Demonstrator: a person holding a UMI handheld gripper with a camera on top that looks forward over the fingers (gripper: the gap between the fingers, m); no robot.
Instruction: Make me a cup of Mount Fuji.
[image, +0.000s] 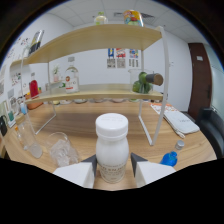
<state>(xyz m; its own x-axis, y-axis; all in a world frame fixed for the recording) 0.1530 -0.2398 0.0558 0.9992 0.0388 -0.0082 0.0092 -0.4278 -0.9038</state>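
- Gripping a white bottle (111, 145) with its white cap on, my hand-held gripper (113, 169) is sitting low over the wooden tabletop (85, 126), both fingers (90, 164) pressing against the bottle's lower body from either side.
- Standing upright between the fingers, the bottle is showing a label near its base that I cannot read; whether its base is resting on the tabletop or lifted is hidden from me.
- Waiting just beside the fingers, on the tabletop, is a clear empty glass (62, 148), and nothing is poured into it as far as I can see, so I am judging the drink as barely begun.
- Lying beyond the glass is a second clear vessel (30, 140), and a small blue object (170, 159) is sitting on the other side of the fingers.
- Looming behind is a two-tier shelf rack (100, 65), carrying a clear bottle (71, 80), a red container (34, 88) and green items (142, 82).
- Remaining, in my judgement, are uncapping the bottle, pouring into the glass and adding whatever else the recipe is needing.
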